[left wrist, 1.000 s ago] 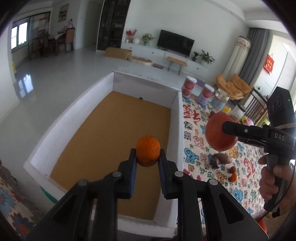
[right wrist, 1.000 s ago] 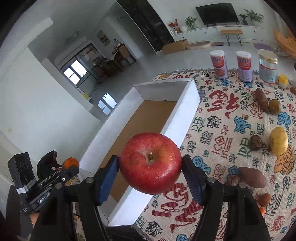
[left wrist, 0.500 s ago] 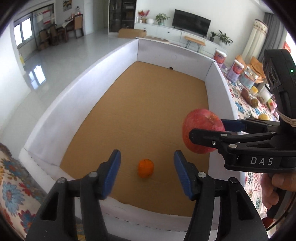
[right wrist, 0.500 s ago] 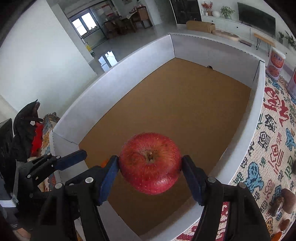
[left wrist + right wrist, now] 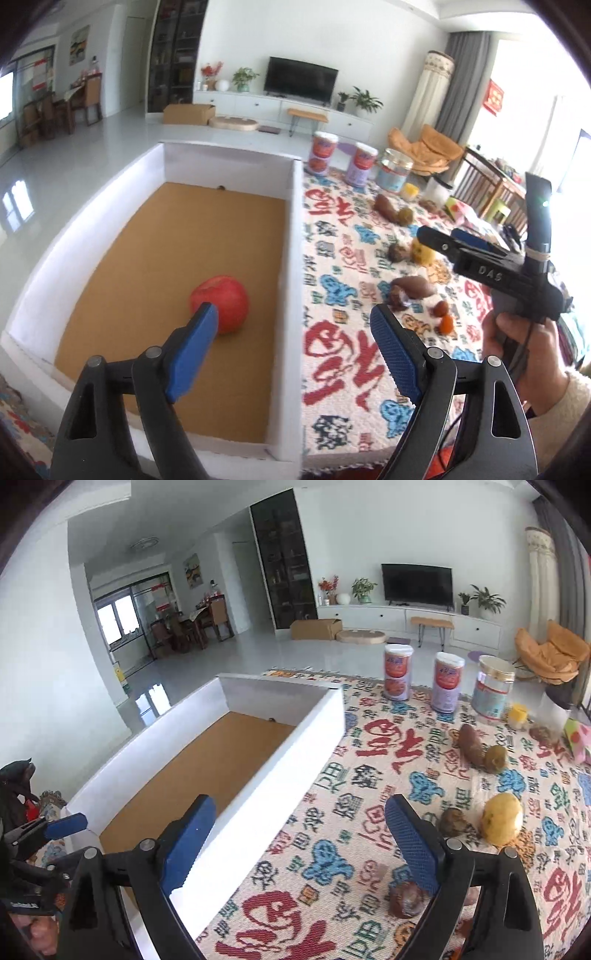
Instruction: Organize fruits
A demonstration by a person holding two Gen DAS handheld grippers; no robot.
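Progress check: one red apple (image 5: 221, 308) rests on the brown floor of the white box (image 5: 295, 236), near its right wall and toward the near end. No other fruit shows inside the box, though the left claw's own fingers hide part of the near floor. The left claw (image 5: 291, 354) is empty with its jaws opening wide, above the box's right wall. The right claw (image 5: 301, 843) is also empty, jaws opening wide, over the patterned cloth (image 5: 369, 775) on the table, just right of the box. Still on the cloth: a yellow fruit (image 5: 503, 819), a kiwi (image 5: 495, 758), several brown items (image 5: 406, 899), and a small orange fruit (image 5: 446, 324). Judged state: early, with most sorting left.
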